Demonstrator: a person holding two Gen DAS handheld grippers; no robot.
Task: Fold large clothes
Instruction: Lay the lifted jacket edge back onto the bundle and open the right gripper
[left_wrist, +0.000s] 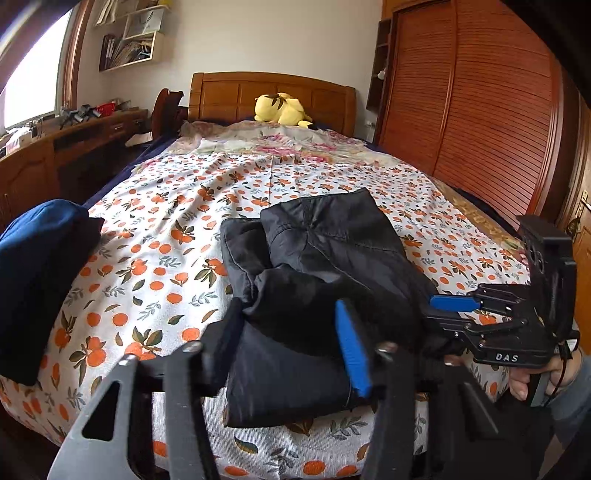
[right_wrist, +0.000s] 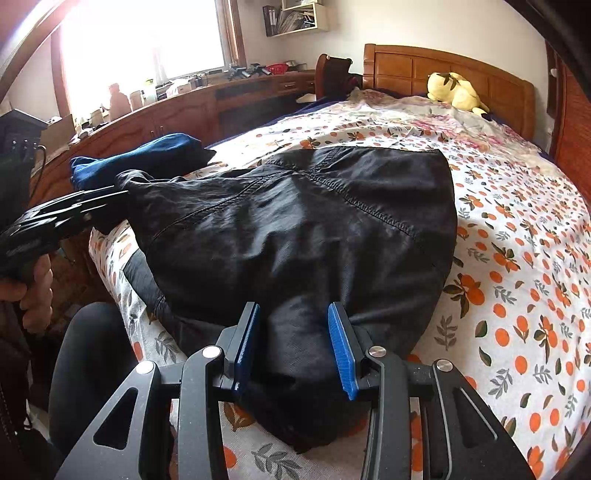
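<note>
A black garment (left_wrist: 314, 280) lies bunched and partly folded on the bed near its foot edge; it also fills the middle of the right wrist view (right_wrist: 295, 229). My left gripper (left_wrist: 284, 343) is shut on a thick bunch of the garment's near left edge; its left finger is hidden under the cloth. My right gripper (right_wrist: 291, 347) has its blue pads (right_wrist: 341, 350) pressed on either side of a thick fold at the garment's near right edge. It shows from the side in the left wrist view (left_wrist: 454, 302).
The bed has an orange-print sheet (left_wrist: 177, 206). A folded blue garment (left_wrist: 40, 273) lies at the bed's left edge, also in the right wrist view (right_wrist: 147, 155). A yellow plush toy (left_wrist: 280, 109) sits by the headboard. A wooden desk (right_wrist: 177, 110) stands left, a wardrobe (left_wrist: 480, 110) right.
</note>
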